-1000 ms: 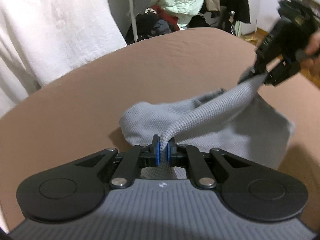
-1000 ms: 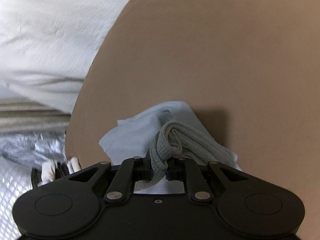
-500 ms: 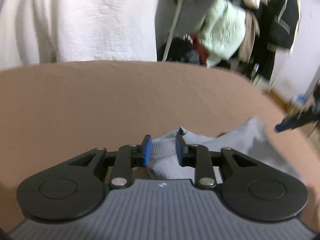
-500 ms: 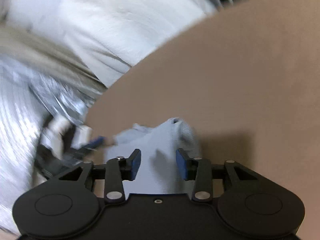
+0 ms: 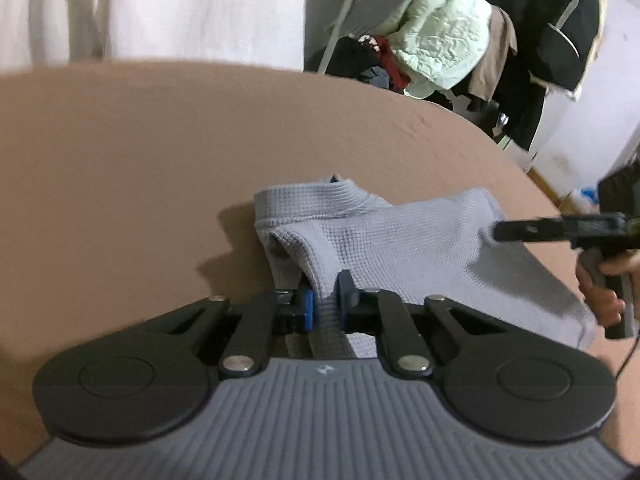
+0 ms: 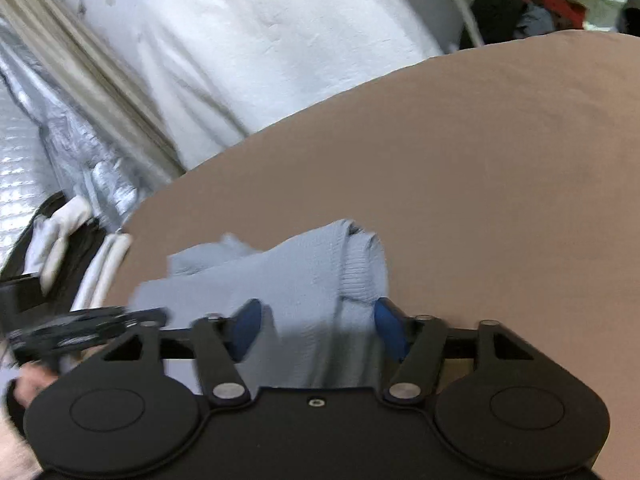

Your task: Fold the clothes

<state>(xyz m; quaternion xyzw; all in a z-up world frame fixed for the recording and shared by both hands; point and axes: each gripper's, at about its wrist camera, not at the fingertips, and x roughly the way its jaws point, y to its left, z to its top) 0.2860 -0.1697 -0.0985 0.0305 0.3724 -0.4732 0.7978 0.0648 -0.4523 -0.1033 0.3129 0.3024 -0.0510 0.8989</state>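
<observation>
The left gripper [image 5: 323,305] is pinching a ribbed band of the grey waffle-knit garment [image 5: 400,244] between its nearly closed jaws, right at the garment's near edge. From there the cloth is running away to the right across the brown worktop [image 5: 140,168], its long axis pointing toward the right gripper [image 6: 316,330]. That one is hovering low over the far end with its jaws standing wide apart and gripping nothing, the rolled cuff [image 6: 362,268] lying just ahead of them. The garment is sitting bunched, partly doubled over, near the worktop's near edge.
</observation>
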